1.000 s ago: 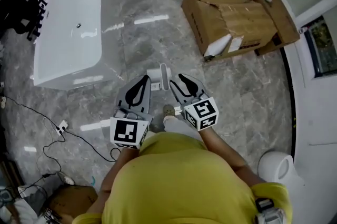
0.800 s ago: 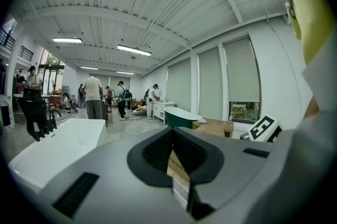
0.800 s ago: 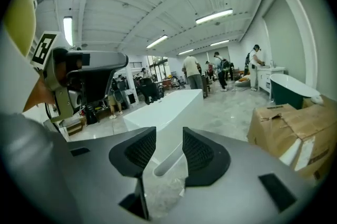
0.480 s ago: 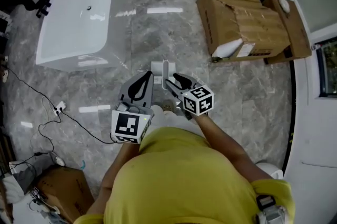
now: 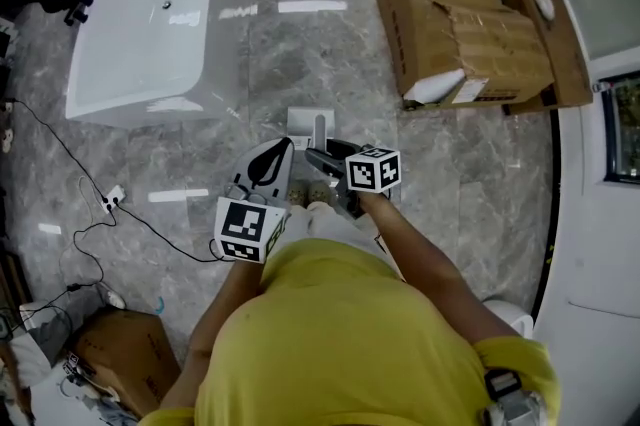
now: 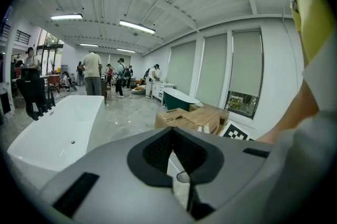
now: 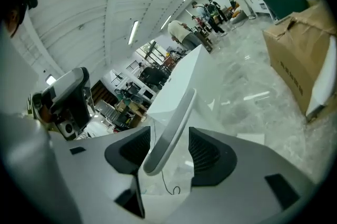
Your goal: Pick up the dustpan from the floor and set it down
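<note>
The dustpan's pale pan (image 5: 301, 125) rests on the grey marble floor in front of my feet, and its long grey handle (image 5: 319, 131) rises toward me. My right gripper (image 5: 320, 157) sits around that handle. In the right gripper view the handle (image 7: 174, 123) stands between the two dark pads with a gap on each side, and the jaws are opening. My left gripper (image 5: 284, 147) hovers just left of the handle with its tips together and nothing in them. In the left gripper view the left gripper (image 6: 171, 130) shows only a narrow slit between its pads.
A white bathtub (image 5: 140, 24) stands at the far left, and torn cardboard boxes (image 5: 470, 24) at the far right. A power strip with a black cable (image 5: 112, 201) lies on the floor at left. Another box (image 5: 120, 354) sits at bottom left. People (image 6: 92, 73) stand far off.
Both grippers have come down toward the floor. The right gripper has rolled and its jaws have spread off the handle. The left gripper stays shut beside it.
</note>
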{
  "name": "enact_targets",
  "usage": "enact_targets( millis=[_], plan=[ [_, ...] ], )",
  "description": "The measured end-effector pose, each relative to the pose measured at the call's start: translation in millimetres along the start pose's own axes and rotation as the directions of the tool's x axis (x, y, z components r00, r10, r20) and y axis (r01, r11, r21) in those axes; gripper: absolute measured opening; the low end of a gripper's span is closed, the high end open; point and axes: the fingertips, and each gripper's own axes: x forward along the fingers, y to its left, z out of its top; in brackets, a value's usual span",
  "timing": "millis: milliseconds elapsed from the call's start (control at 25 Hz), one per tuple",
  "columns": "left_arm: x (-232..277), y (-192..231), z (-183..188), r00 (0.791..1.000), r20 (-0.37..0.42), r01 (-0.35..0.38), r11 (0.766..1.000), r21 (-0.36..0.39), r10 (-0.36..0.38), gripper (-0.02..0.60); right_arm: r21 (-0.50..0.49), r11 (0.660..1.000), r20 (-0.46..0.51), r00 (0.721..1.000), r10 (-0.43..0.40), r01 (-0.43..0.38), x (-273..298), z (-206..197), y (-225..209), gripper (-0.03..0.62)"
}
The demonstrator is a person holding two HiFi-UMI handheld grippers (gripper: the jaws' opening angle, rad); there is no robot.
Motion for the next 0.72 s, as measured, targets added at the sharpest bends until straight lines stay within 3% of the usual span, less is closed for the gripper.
enact_targets(
  millis=[200, 320, 400, 720],
  plan=[
    [2.8, 7.7, -3.0, 1.0, -0.011, 0.01, 1.0, -0.015, -0.01, 0.002, 0.07, 0.993, -0.031, 0.995, 0.096, -0.093, 15.5, -6.1, 2.1, 0.232],
    [2.5, 10.8, -5.2, 1.0, -0.015, 0.013, 1.0, -0.022, -0.013, 0.002, 0.037, 0.993, -0.04, 0.992, 0.116, -0.115, 18.9, -4.7, 7.4, 0.177],
    [2.7, 12.8, -7.7, 1.0, -0.022, 0.018, 0.999, -0.028, -0.018, 0.002, 0.017, 0.994, -0.048, 0.993, 0.107, -0.107, 19.7, -3.1, 8.5, 0.176],
    [6.4, 15.0, -4.9, 0.999, -0.021, 0.044, 0.999, -0.024, -0.045, 0.002, 0.03, 0.988, 0.065, 0.986, 0.151, -0.153, -1.8, 41.9, 39.4, 0.184]
  ],
)
